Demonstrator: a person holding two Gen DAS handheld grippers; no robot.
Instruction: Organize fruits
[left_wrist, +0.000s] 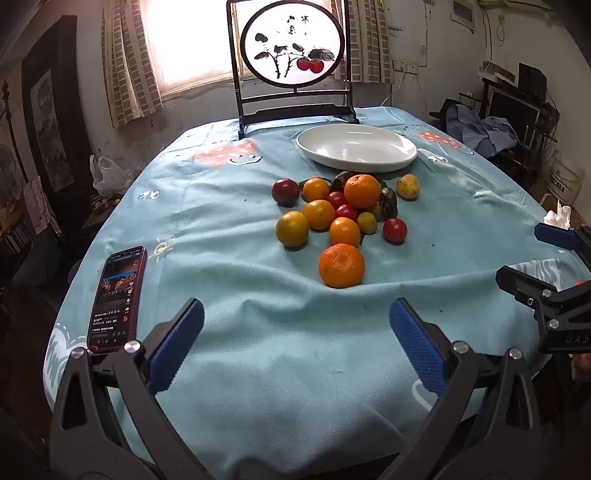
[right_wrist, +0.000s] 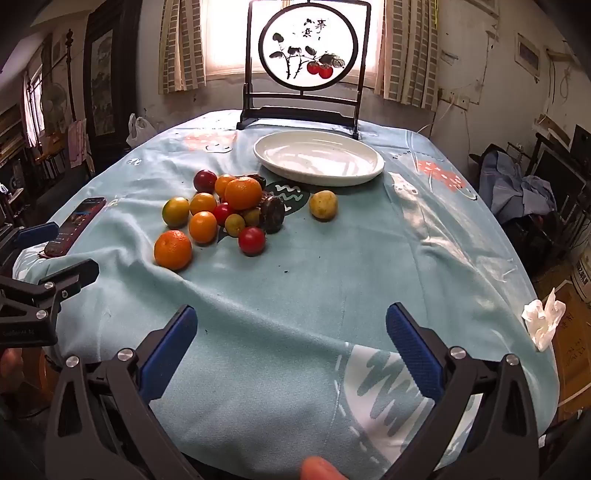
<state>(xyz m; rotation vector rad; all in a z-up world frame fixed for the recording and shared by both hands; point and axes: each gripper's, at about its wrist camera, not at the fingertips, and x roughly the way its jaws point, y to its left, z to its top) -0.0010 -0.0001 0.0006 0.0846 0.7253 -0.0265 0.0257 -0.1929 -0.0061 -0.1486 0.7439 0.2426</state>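
Note:
A heap of fruit (left_wrist: 340, 210) lies mid-table: oranges, small red and yellow fruits, dark ones. It also shows in the right wrist view (right_wrist: 225, 214). A large orange (left_wrist: 341, 265) sits nearest me, also visible in the right wrist view (right_wrist: 173, 249). A yellow fruit (right_wrist: 323, 205) lies apart to the right. An empty white oval plate (left_wrist: 402, 157) (right_wrist: 369, 173) stands behind the heap. My left gripper (left_wrist: 295, 339) is open and empty above the near cloth. My right gripper (right_wrist: 291, 347) is open and empty, right of the left one.
A phone (left_wrist: 117, 299) with a lit screen lies at the table's left edge. A framed round screen painting (left_wrist: 291, 48) stands at the table's back. A crumpled tissue (right_wrist: 543, 321) lies at the right edge. The light-blue tablecloth (right_wrist: 369, 258) is wrinkled.

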